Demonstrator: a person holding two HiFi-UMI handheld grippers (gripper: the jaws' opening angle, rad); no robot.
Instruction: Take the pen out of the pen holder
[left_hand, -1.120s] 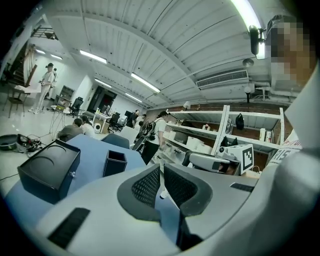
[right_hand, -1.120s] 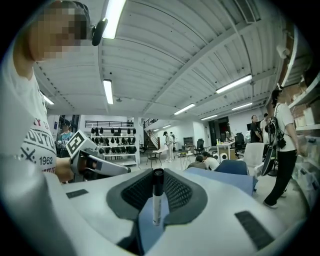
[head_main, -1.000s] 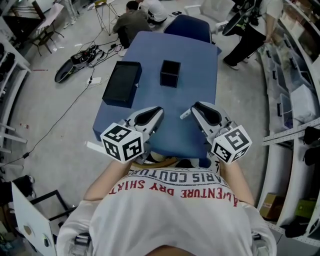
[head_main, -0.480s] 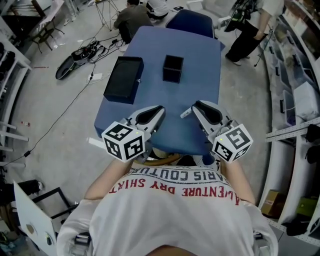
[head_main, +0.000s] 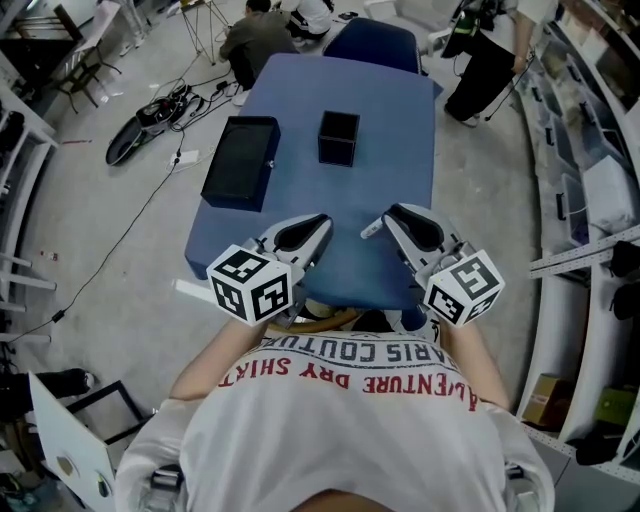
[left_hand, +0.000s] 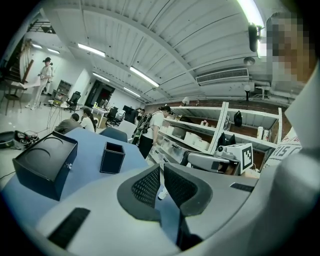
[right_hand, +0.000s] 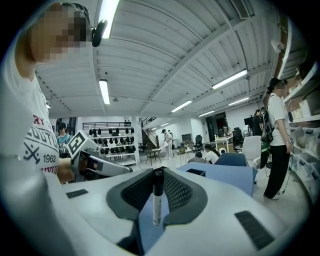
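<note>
Right gripper clamped on the pen, upright between its pads, over the table's near edge. Pen holder well apart. Left gripper closed, empty. Pen looks light, stiff, smooth; mid-barrel hold suits.

closed black box on blue table
</note>
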